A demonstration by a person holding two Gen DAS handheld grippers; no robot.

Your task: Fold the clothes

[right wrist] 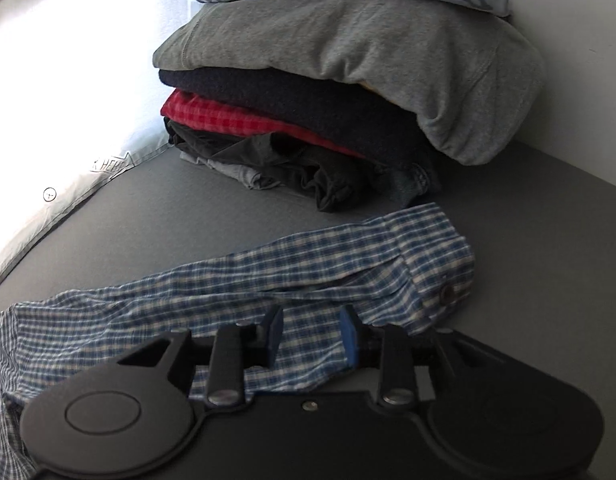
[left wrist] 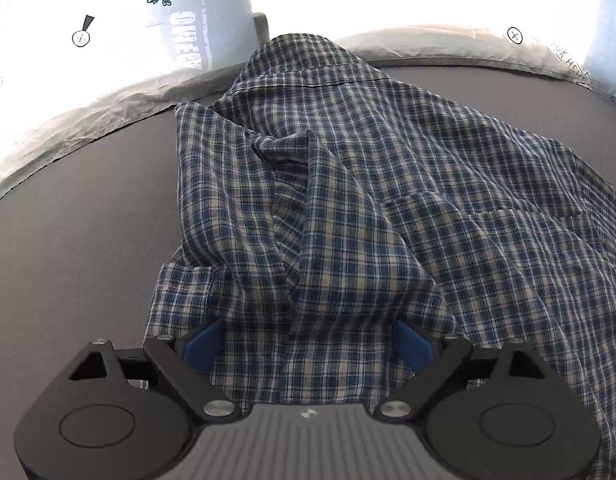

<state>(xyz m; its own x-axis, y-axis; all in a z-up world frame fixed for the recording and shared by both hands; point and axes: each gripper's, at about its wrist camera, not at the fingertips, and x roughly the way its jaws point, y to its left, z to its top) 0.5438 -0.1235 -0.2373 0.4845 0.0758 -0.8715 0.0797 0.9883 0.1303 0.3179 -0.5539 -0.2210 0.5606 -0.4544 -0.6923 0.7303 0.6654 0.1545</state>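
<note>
Under both open claws, plaid shirt (left wrist: 348,200) runs off-frame, w/ pad tips hidden.

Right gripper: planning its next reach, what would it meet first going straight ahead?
Probably the plaid shirt sleeve, lying just beyond the right gripper; the clothes stack sits farther back.

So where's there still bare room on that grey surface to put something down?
Grey surface lies bare left of the plaid shirt, up to the pale bedding. Another strip runs between sleeve and clothes stack. The stack's corner is crowded.
</note>
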